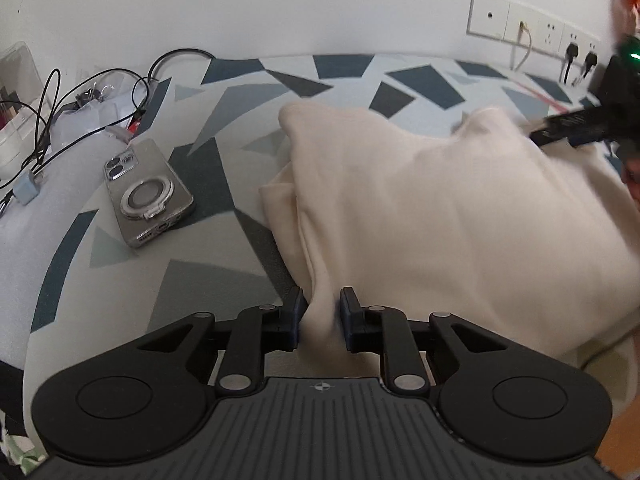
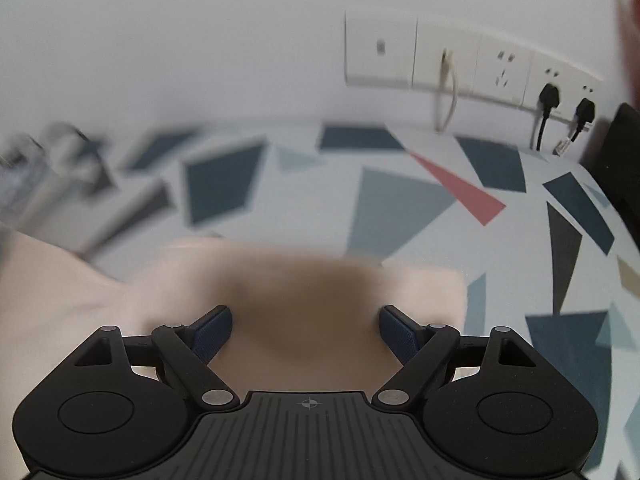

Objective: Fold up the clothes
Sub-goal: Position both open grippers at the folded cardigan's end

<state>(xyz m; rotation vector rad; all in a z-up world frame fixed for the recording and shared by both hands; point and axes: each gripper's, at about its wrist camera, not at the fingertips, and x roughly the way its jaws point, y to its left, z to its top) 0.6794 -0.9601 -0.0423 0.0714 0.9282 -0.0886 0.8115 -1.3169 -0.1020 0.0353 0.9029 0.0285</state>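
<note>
Left gripper (image 1: 324, 316), black, two-fingered: jaws narrowed, pinching a fold at the near edge of the cream folded garment (image 1: 440, 208); garment lies mid-surface on the geometric blue-grey patterned cover (image 1: 224, 184); grey ring-holder phone (image 1: 146, 194) toward its left edge; right gripper (image 2: 306, 330): jaws wide, holding nothing, above the garment's blurred far part.

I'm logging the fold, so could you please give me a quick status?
Left gripper shut on cream garment, near edge. Right gripper open above the cloth, gripping nothing. Phone lies left of garment, apart from it.
</note>
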